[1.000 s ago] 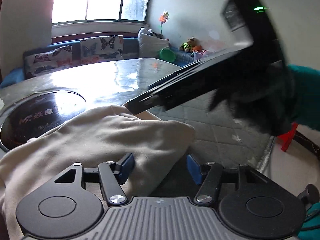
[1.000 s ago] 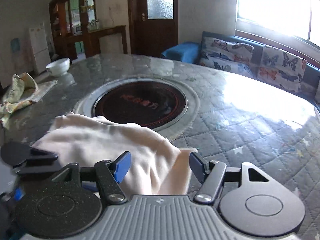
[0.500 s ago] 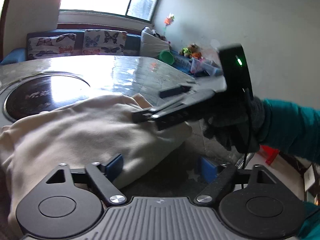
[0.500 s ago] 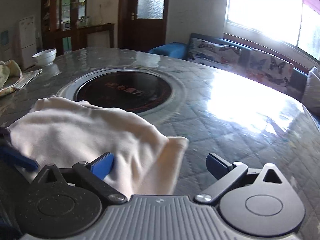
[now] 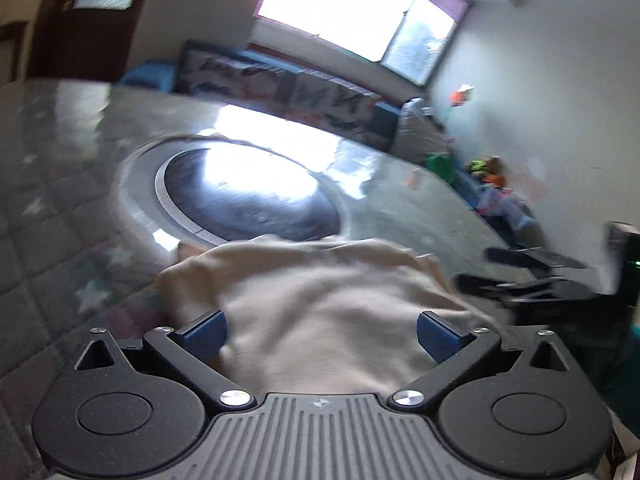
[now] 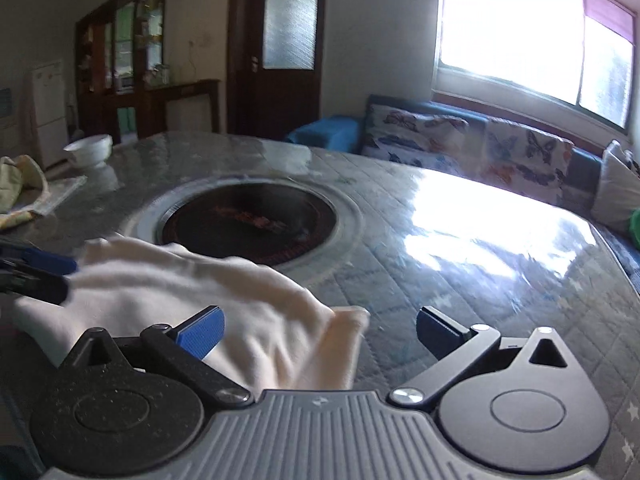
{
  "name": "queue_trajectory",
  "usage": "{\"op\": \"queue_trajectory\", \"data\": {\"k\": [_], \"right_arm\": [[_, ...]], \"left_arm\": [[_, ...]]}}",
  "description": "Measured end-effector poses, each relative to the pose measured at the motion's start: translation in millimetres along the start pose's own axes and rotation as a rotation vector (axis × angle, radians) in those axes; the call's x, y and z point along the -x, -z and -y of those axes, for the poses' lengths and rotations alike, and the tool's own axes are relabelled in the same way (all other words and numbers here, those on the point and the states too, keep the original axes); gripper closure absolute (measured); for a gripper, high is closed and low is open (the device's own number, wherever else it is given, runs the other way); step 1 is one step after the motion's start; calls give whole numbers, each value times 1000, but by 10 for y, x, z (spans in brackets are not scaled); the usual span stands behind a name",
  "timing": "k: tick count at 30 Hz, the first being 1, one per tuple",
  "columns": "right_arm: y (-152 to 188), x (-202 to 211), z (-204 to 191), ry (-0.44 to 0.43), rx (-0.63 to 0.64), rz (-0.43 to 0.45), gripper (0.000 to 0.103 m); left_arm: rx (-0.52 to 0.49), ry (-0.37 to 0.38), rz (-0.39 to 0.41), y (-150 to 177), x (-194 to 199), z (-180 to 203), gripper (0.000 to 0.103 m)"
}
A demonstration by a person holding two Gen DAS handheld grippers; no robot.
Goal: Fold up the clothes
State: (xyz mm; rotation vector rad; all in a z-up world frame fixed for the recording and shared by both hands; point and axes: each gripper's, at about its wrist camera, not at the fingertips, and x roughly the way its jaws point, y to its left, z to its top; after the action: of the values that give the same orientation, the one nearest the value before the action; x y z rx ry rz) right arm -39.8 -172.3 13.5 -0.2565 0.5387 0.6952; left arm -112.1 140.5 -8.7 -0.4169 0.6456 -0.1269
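Observation:
A cream garment (image 5: 320,304) lies bunched and folded on the quilted table, just in front of the round black cooktop (image 5: 244,196). It also shows in the right wrist view (image 6: 180,300). My left gripper (image 5: 320,330) is open, its blue pads apart over the near edge of the cloth, holding nothing. My right gripper (image 6: 318,330) is open over the cloth's right end. The right gripper shows at the right edge of the left wrist view (image 5: 532,280). The left gripper's fingertips (image 6: 40,268) reach in at the left of the right wrist view.
The grey quilted table (image 6: 460,264) extends right and back. A white bowl (image 6: 89,149) and a yellow-green cloth (image 6: 20,184) sit at the far left. A butterfly-patterned sofa (image 6: 472,148) stands under the window behind. Toys (image 5: 488,172) lie by the wall.
Both grippers have opened wider. The left gripper swung left and now faces the cooktop. The right gripper drew back from on top of the cloth to its right end.

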Motion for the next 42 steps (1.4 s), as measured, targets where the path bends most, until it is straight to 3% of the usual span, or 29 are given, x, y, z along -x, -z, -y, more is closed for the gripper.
{"op": "queue_trajectory", "data": {"k": [6,13,20,24,30,37,42], "right_arm": [[-103,27,-157,-54,32,43,0],[-60,-126,-328,-77,34,3,0],[36,-226,-441,-107,50,-43,0],[40,-226,-487,-113,60,-55,0],[-54,-64,-638,-191,97,-23,0],[-21,-24,-977,-282,169,-41,0],[40,-14,-1053,-288,176,-43,0]], "left_arm": [[28,1,55,-128,123,-21,0],[-13,-238,66,-269,-165,21,0],[-44,-399,3,-222,-438,-76,1],[10,-383,10,-244,-318,-176,0],[108,-332,26,-288,-42,-348,0],[117,-384,0,-204,23,-362,0],[105,-397,-8,-147,60,-309,0]]}}
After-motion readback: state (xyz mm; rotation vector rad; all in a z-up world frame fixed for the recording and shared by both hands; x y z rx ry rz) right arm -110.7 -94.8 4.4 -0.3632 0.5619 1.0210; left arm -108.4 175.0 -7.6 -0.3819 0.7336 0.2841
